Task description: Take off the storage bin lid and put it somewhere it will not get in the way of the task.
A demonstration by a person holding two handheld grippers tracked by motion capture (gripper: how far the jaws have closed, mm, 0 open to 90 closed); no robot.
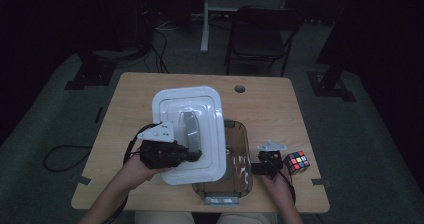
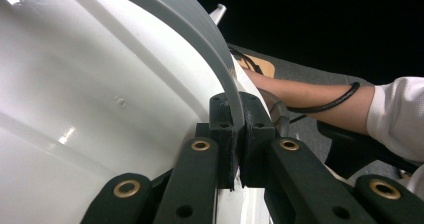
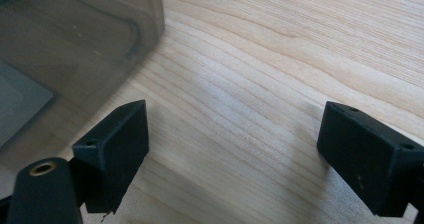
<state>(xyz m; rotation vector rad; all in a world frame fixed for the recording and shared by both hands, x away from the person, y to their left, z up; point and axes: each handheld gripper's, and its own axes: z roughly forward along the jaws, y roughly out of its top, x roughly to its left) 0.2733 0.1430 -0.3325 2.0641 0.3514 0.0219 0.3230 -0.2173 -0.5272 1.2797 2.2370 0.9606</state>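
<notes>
Overhead we see left gripper clamping white rectangular plastic lid | its own view shows rim pinched | right gripper agape over wooden table.

No legible text, label, brand or number in any view. The white lid, the clear container beside it and the colour cube to the container's right carry no readable marks.

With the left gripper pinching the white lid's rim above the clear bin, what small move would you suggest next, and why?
Probably carry the white lid further left and set it flat on the bare table. The left gripper is clamped on its rim, yet the lid overlaps the clear bin; the right gripper is open beside the bin.
</notes>
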